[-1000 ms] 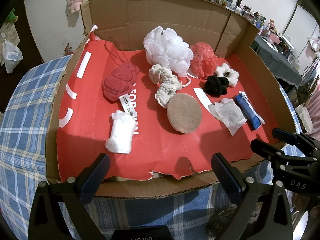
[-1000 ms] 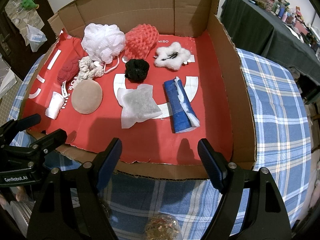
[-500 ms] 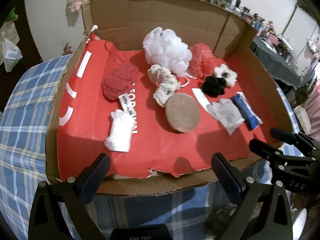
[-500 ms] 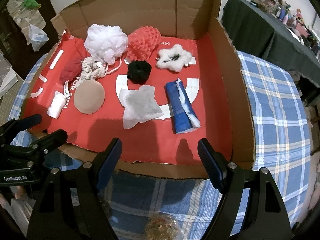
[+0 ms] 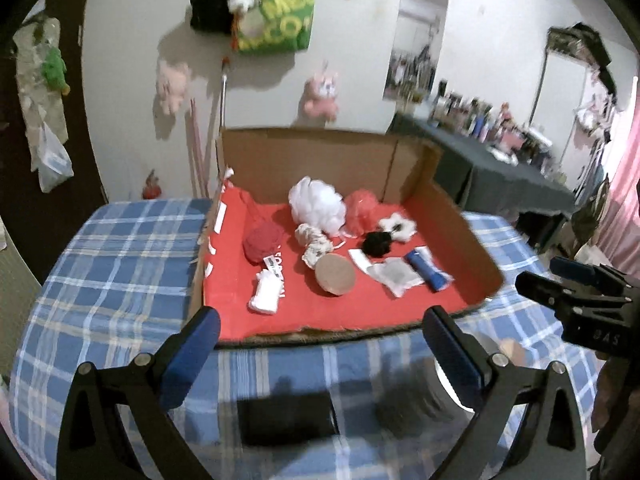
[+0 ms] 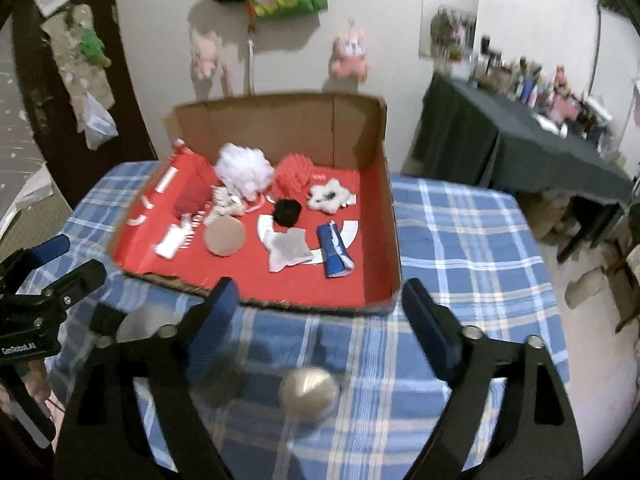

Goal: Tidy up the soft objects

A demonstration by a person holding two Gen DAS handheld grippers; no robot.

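Soft objects lie in a cardboard tray [image 5: 472,240] with a red floor on a blue plaid tablecloth [image 5: 120,264]: a white bath pouf [image 5: 318,204] at the far side, a tan round pad [image 5: 335,274] nearer. The left gripper [image 5: 320,340] and right gripper [image 6: 320,312] hang before the tray's near edge, fingers apart and empty; the right's jaws have just been opening.

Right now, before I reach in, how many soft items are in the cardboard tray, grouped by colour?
White: 5, namely a mesh bath pouf, knotted yarn bundle, folded cloth, fluffy scrunchie, flat gauzy pad
Red: 2, namely a knitted piece, mesh pouf
Black: 1, a scrunchie
Tan: 1, a round sponge
Blue: 1, a rolled cloth
Total: 10
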